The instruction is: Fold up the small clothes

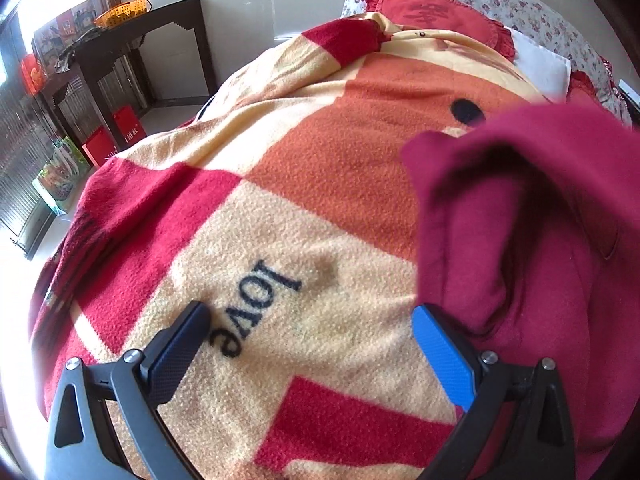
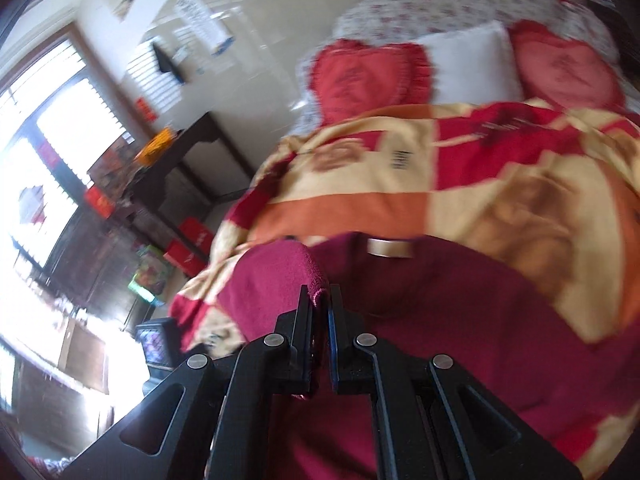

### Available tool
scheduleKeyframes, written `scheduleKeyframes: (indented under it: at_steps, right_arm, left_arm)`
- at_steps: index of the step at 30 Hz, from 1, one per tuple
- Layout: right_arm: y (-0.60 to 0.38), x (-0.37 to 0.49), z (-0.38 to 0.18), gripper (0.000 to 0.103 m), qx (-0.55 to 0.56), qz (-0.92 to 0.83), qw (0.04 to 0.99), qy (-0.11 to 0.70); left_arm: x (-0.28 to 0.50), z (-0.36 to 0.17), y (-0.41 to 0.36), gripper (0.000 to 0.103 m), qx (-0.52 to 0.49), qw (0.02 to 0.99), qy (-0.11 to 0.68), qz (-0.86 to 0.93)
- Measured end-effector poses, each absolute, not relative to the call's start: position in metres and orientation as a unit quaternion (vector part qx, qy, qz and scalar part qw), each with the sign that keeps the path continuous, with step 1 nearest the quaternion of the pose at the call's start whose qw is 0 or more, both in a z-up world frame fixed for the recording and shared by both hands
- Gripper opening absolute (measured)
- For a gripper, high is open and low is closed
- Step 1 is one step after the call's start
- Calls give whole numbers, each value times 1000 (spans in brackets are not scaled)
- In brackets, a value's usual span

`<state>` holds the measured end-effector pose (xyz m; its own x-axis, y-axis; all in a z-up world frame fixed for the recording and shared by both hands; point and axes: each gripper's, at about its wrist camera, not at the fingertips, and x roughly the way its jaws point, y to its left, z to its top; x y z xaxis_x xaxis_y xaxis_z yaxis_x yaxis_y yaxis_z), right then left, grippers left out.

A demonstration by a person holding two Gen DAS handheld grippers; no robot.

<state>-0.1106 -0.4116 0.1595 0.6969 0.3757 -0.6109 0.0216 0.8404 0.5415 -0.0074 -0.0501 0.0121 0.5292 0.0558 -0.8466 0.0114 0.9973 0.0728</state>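
A small maroon garment lies on a red, orange and cream blanket on a bed. In the left wrist view part of it is lifted and hangs blurred at the right. My left gripper stands open just above the blanket by the word LOVE, its blue pad beside the garment's left edge, nothing between its fingers. In the right wrist view my right gripper is shut on a cuff or edge of the maroon garment, held up over the rest of it. A tan neck label shows at the collar.
Red frilled cushions and a white pillow lie at the bed's head. A dark side table with an orange basket stands left of the bed, with red bags on the floor beneath. Bright windows fill the far left.
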Motion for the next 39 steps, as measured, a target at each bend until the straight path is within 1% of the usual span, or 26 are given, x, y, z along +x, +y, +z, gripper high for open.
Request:
scheduleKeyframes:
  at_steps: [3,7,12,15,17,18,19,21,22,25,27,28,31,32,34,35,36,37,38,39]
  right_arm:
    - [-439,-125,150,0,270,69,880,384]
    - [-467,-143,127,0,255,12,871,419]
    - [-495,-151,86,0,250,-56,844,471]
    - [-502,-148,59,0,220,-88,828,509]
    - [-499,-144,54,0,193,-115,824,520]
    - [-499,-144,56,5,190,-121,825,518]
    - [-496,-142,64,15,183,-132,833,506]
    - [-484,-135,83,20,170,-134,854,473]
    - [-473,-128,94,20,170,-115,866,457]
    - [-426,-96,115,21,170,-8,882,440]
    - [-387,-71,122,23,163,65,883,436]
    - [-363,-54,124,26,156,103,880,437]
    - [-295,-6,118,30,117,178,867,450]
    - [-282,3,114,30,106,185,864,456]
    - [-250,30,98,31,76,207,850,479]
    - [-240,39,88,31,66,214,841,492]
    - [-230,49,77,29,53,214,831,510]
    - [-221,56,65,12,34,208,821,530]
    - [-215,59,60,0,21,205,821,532]
    - [-212,61,60,0,21,209,823,528]
  left_arm:
    - [-9,12,-53,103,41,873,486,15]
    - [-13,18,-45,103,37,875,482,9]
    - [-27,30,-44,103,46,881,472,-8]
    - [-38,38,-46,103,49,882,467,-32]
    - [-46,41,-48,103,59,885,459,-47]
    - [-48,42,-50,103,67,886,456,-51]
    - [-50,42,-53,103,77,887,451,-55]
    - [-50,40,-59,103,91,888,447,-60]
    - [-50,38,-61,103,95,888,446,-63]
    - [-44,35,-64,103,86,886,448,-80]
    - [-41,35,-65,103,74,887,445,-97]
    - [-38,34,-66,103,71,887,444,-103]
    - [-29,31,-68,101,59,883,451,-119]
    - [-26,29,-67,100,53,881,454,-123]
    - [-21,24,-65,86,43,874,466,-131]
    - [-18,21,-64,83,36,869,472,-140]
    - [-16,20,-63,78,30,866,476,-148]
    - [-17,20,-60,75,25,866,475,-155]
    - [-18,22,-58,72,25,866,474,-159]
    - [-19,23,-56,67,27,866,472,-162]
